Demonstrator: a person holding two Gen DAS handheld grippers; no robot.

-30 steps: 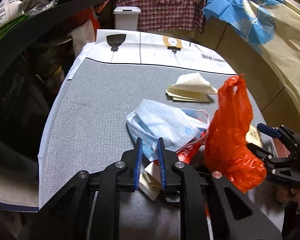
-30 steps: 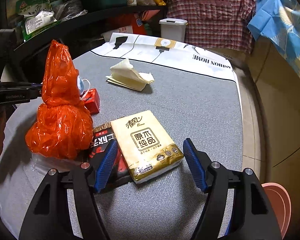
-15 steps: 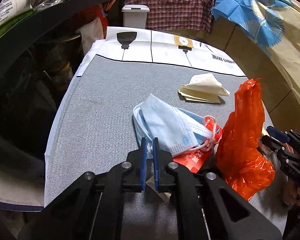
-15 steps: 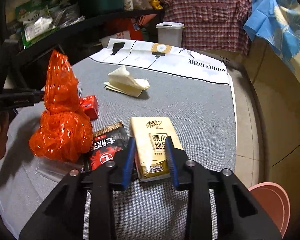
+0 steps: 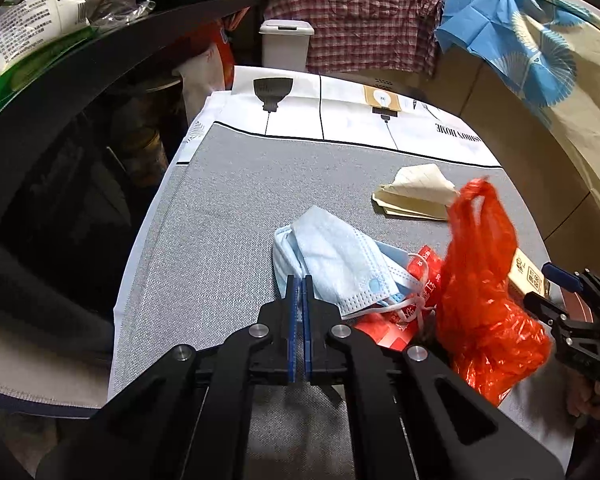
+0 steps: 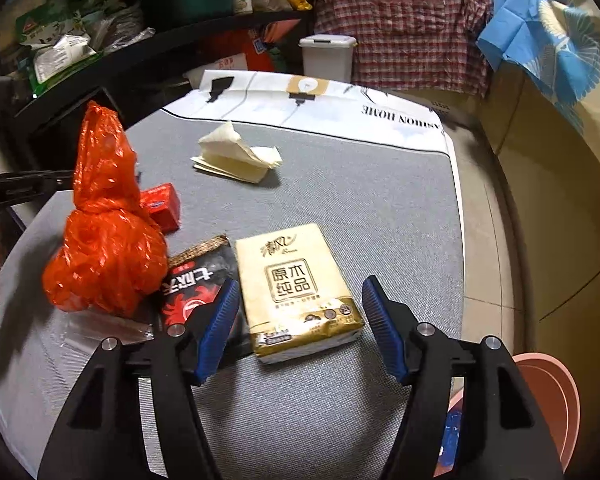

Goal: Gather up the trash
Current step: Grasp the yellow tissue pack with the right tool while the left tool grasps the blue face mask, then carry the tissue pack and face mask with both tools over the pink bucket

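I am pinching the left gripper (image 5: pixel 299 286) on the blue face mask's (image 5: pixel 336 258) edge for lifting. The right gripper (image 6: pixel 296 312) is hanging wide, straddling the tissue pack (image 6: pixel 296 286) beside the orange bag (image 6: pixel 104 232).

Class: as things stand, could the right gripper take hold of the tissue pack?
Probably yes. The right gripper is open, its fingers either side of the tissue pack, nothing lying between; the black packet sits just left.

red packet (image 5: pixel 384 326) half under masks | pink basin (image 6: pixel 548 396) edge-cropped
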